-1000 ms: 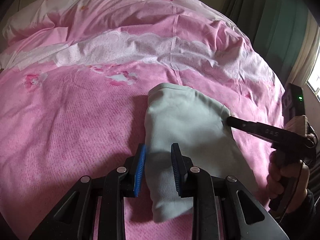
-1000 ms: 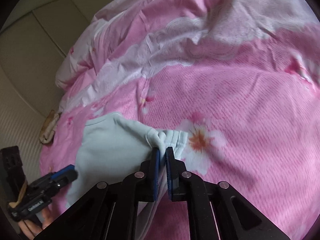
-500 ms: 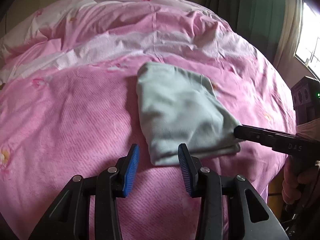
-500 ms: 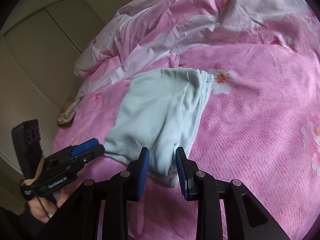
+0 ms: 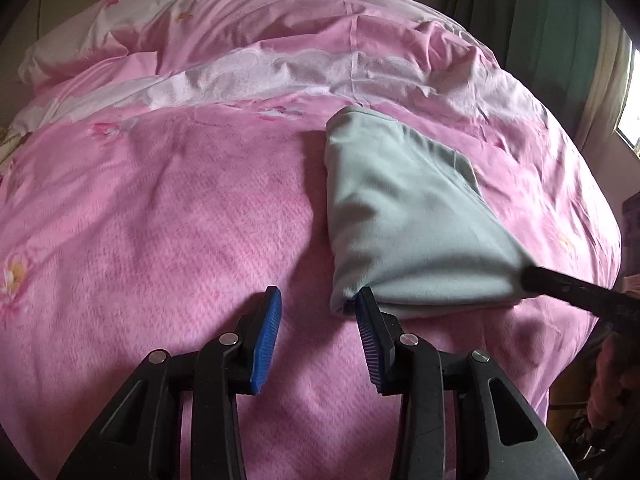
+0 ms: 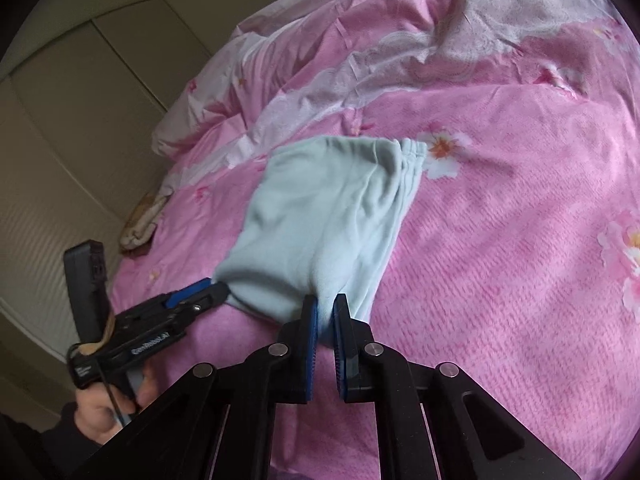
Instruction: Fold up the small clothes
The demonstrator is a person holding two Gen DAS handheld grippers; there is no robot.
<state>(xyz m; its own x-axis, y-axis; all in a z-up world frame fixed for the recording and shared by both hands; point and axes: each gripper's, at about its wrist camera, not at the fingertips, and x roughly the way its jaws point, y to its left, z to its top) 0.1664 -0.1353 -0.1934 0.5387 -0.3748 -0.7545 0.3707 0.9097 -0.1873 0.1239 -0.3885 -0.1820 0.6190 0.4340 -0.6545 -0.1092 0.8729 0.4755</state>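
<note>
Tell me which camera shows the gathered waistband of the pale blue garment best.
The right wrist view: the waistband lies ruffled along the pale blue garment at its far end. The left wrist view shows only smooth folded cloth, waistband hidden.

1. The pale blue-grey garment I'm folding lies doubled over on the pink bedspread.
2. Its gathered elastic waistband faces away from me.
3. Its near edge lifts slightly, puckered.
</note>
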